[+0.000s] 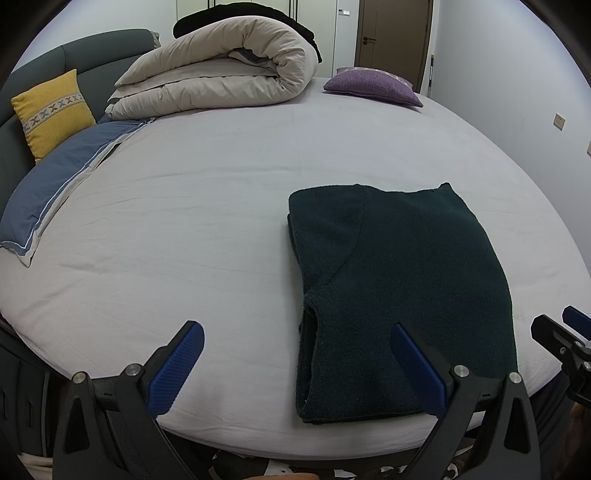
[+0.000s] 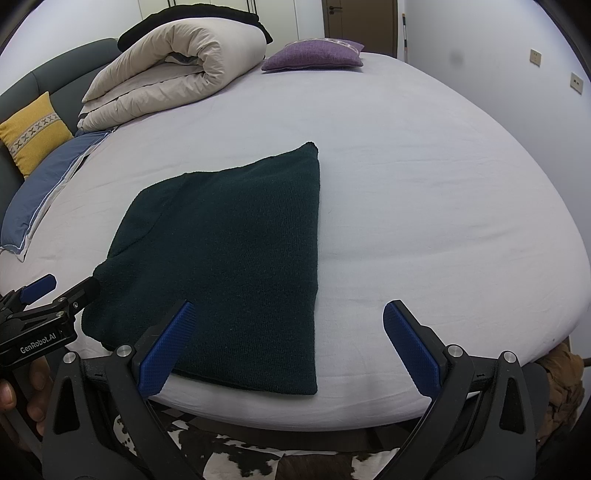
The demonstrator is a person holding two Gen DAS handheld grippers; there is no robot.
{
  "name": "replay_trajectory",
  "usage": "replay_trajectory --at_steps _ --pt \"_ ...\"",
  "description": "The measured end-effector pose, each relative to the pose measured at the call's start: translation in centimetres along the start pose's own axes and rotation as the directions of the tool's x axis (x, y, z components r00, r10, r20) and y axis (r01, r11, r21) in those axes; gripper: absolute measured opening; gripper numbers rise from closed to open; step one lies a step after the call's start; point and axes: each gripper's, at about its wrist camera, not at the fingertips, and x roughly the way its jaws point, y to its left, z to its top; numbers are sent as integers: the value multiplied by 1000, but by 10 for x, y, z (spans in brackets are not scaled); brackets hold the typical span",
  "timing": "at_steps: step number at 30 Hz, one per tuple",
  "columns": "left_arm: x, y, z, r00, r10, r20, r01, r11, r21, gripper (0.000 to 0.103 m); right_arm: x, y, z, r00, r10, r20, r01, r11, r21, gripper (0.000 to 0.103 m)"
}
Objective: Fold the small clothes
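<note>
At the bottom of each wrist view, a hand-held gripper shows its two blue-padded fingers spread wide with nothing between them. The left gripper [image 1: 297, 363] hangs over the near edge of the bed; its right-hand pad sits in front of the dark green folded garment [image 1: 399, 295], though whether it touches the knit cannot be told. The right gripper [image 2: 291, 345] is equally wide apart, its left-hand pad overlapping the garment's near edge in the picture and its other pad over bare sheet. In the right wrist view the left gripper also appears at the lower left of the frame, labelled "GenRobot.AI", with a hand [image 2: 22, 391] around its grip.

The surface is a bed with a pale lilac sheet [image 1: 207, 206]. At the upper left of the frame lie a rolled beige duvet [image 1: 221, 70], a yellow cushion [image 1: 53, 110] against a grey headboard [image 1: 92, 55], and a blue pillow [image 1: 55, 184]. A purple cushion [image 1: 373, 86] sits at the far edge, top centre, with a brown door [image 1: 391, 33] behind it.

The garment lies flat, folded into a rough rectangle, near the front edge of the bed, between the two grippers.
</note>
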Motion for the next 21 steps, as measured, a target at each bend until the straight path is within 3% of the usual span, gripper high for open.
replay_trajectory --at_steps 21 --pt "1 0 -1 1000 0 -1 0 1000 0 103 1 -1 -1 1000 1 -2 -1 1000 0 103"
